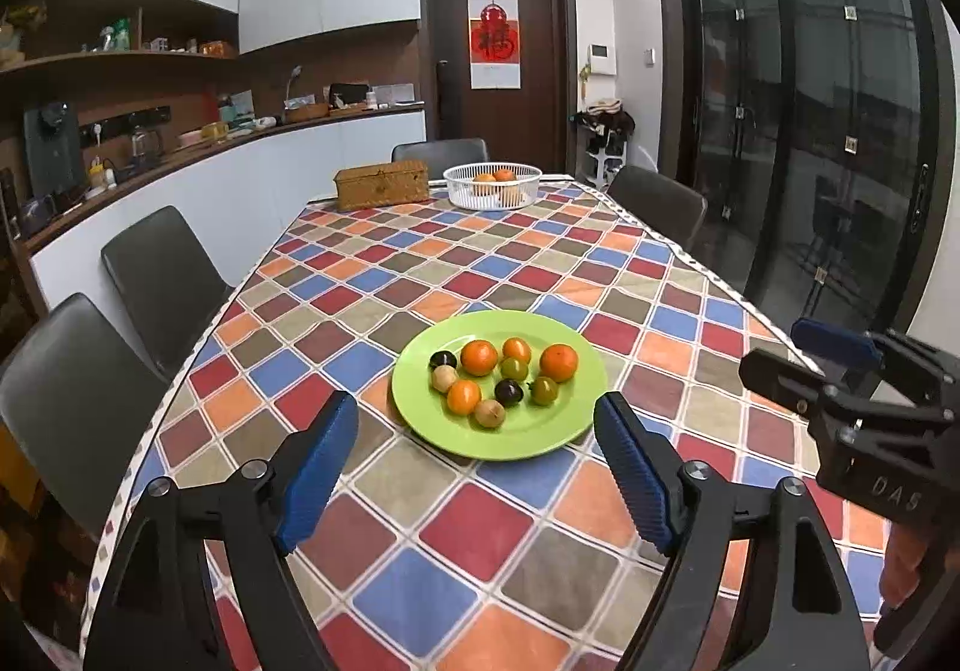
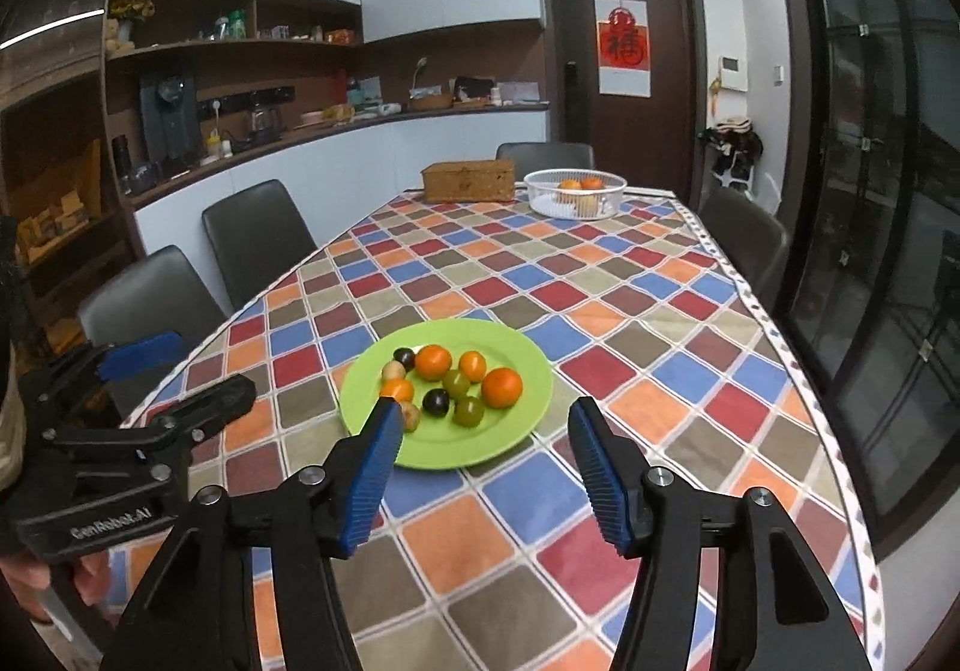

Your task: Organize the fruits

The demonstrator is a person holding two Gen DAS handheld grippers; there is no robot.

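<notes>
A green plate sits on the checkered tablecloth and shows in the right wrist view too. It holds several small fruits: orange tangerines, dark plums, green ones and tan ones. My left gripper is open and empty, just short of the plate's near rim. My right gripper is open and empty, its jaws framing the plate's near side. A white basket with oranges stands at the far end, also in the right wrist view.
A woven wicker box stands left of the white basket. Dark chairs line the table's left side and far end. The right gripper's body shows at the right of the left wrist view. A counter runs along the left wall.
</notes>
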